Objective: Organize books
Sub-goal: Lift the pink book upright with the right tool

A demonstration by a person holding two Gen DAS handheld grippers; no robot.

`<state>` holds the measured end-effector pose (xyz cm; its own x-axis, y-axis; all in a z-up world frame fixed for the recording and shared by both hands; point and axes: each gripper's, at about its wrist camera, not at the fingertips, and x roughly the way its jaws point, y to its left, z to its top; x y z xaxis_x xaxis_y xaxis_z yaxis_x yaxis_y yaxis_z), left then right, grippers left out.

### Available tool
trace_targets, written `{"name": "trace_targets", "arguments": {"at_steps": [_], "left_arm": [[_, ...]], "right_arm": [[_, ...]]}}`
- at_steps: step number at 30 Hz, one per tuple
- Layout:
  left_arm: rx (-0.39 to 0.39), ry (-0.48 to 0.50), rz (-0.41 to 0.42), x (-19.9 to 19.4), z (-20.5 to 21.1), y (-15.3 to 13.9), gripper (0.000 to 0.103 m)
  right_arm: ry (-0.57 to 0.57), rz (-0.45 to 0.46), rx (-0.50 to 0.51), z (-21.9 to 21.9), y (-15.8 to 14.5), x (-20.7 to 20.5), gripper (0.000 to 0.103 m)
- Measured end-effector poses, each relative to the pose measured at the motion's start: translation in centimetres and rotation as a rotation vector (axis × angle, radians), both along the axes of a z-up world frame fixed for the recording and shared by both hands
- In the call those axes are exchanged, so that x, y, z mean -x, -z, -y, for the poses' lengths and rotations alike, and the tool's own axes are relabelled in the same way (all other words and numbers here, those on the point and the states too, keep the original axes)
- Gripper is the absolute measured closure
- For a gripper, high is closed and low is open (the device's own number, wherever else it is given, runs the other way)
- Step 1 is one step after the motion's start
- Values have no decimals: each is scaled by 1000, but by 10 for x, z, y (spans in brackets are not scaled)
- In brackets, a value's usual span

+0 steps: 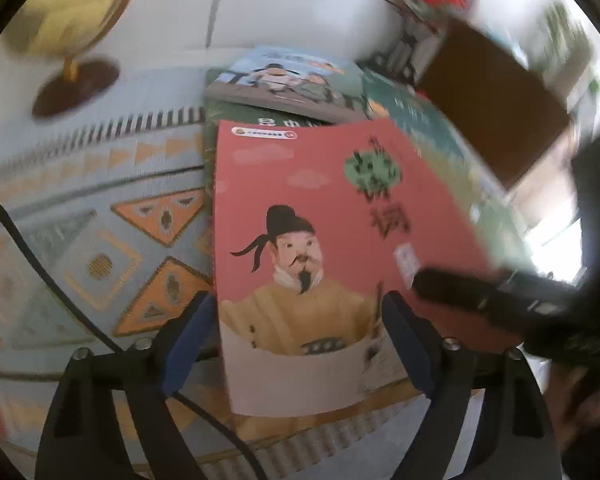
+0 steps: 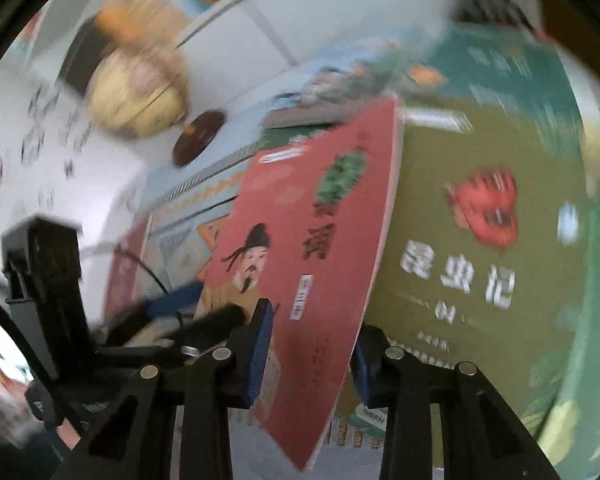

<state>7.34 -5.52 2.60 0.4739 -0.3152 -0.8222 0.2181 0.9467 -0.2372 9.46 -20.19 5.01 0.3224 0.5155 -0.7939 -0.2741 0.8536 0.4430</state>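
Blue-padded right gripper (image 2: 306, 346) pinches the red book (image 2: 300, 248) at its lower edge, tilted above a patterned tablecloth (image 1: 100, 248). Left gripper (image 1: 300, 344) stands spread, pads apart from the cover. Green book (image 2: 472, 264) behind reads "昆虫记 04". Globe (image 1: 76, 16) stands beside a white wall.

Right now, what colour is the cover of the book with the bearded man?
Salmon red cover, clearest in the left wrist view.
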Motion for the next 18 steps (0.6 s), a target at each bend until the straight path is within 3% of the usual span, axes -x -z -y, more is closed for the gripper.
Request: {"name": "trace_targets", "arguments": {"at_steps": [2,6,10,18], "left_arm": [[-43,32,8,8,3,-1,25],[17,21,10,23,4,-9,25],[14,10,55,41,17,-22,25],[5,-60,83,81,38,-47,25]], "right_arm": [[-44,50,42,-7,-11,5,68],[-73,116,115,-5,-18,12,68],[-125,170,218,-4,-19,22,68],[-215,205,187,14,-38,53,68]]}}
